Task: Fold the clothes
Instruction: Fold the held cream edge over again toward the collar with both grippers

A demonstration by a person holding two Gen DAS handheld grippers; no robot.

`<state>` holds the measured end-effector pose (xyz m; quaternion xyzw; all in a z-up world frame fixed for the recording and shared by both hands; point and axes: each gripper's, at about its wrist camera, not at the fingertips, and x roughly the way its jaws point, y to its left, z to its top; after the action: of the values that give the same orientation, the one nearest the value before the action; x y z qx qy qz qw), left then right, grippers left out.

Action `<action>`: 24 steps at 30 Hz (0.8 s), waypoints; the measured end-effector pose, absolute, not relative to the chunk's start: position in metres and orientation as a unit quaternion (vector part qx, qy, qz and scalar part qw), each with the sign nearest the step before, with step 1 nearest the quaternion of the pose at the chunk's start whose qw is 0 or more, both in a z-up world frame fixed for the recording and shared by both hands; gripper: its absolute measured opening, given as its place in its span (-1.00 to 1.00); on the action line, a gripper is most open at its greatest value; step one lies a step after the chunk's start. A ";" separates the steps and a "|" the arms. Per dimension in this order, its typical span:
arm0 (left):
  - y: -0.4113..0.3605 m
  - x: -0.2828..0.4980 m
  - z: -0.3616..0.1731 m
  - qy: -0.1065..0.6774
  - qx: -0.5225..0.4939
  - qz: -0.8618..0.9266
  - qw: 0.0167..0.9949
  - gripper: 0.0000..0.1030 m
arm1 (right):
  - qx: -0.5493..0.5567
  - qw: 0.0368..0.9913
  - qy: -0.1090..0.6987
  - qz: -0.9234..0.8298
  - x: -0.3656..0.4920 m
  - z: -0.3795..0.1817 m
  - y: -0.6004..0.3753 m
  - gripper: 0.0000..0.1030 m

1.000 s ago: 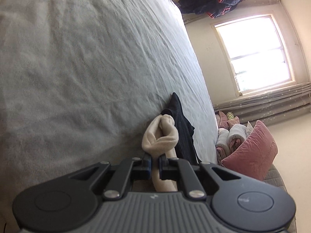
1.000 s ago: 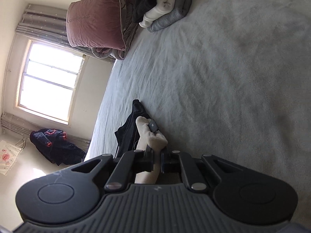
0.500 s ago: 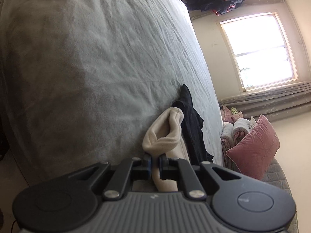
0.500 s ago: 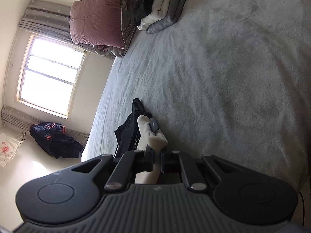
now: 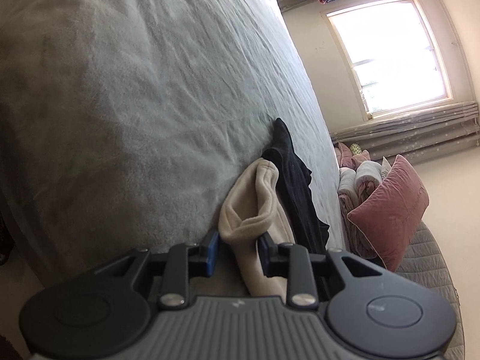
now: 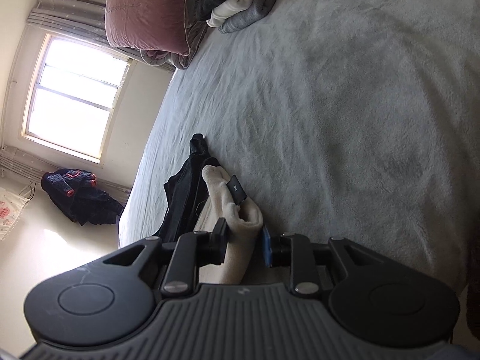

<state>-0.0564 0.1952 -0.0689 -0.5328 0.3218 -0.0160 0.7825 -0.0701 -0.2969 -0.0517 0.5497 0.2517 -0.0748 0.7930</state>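
Release step: both grippers let go of the cream garment (image 5: 255, 210) at the bed (image 5: 135, 105) edge.
Left gripper (image 5: 237, 252) and right gripper (image 6: 244, 246) have just been opening, jaws slightly apart, cloth loose between; next, withdraw clear.

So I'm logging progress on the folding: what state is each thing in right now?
left gripper: jaws just opened, cream garment between them, pads apart.
right gripper: jaws just opened, same cloth between them.
cream garment: bunched, lying on the grey bedspread.
black garment: crumpled beside it.
folded clothes: stacked by the pink cushion.
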 end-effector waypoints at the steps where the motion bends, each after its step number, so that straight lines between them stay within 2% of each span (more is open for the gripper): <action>1: 0.197 -0.056 -0.069 0.327 -0.532 -0.018 0.781 -0.51 | 0.548 0.793 0.256 -0.074 -0.070 -0.052 -0.297 -0.43; 3: 0.199 -0.054 -0.070 0.340 -0.527 -0.027 0.779 -0.70 | 0.547 0.791 0.265 -0.069 -0.068 -0.052 -0.297 -0.50; 5: 0.200 -0.051 -0.071 0.351 -0.529 -0.038 0.772 -0.74 | 0.553 0.786 0.272 -0.059 -0.066 -0.053 -0.298 -0.70; 16: 0.202 -0.038 -0.047 0.331 -0.583 -0.078 0.738 -0.79 | 0.622 0.741 0.252 -0.007 -0.052 -0.025 -0.310 -0.73; 24: 0.198 0.013 -0.010 0.294 -0.604 -0.093 0.735 -0.80 | 0.663 0.716 0.219 0.020 -0.008 0.003 -0.321 -0.73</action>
<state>0.0127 0.1985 -0.0096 -0.6042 0.2938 -0.0933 0.7348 -0.0079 -0.3211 0.0032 0.6626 0.2191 0.0197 0.7159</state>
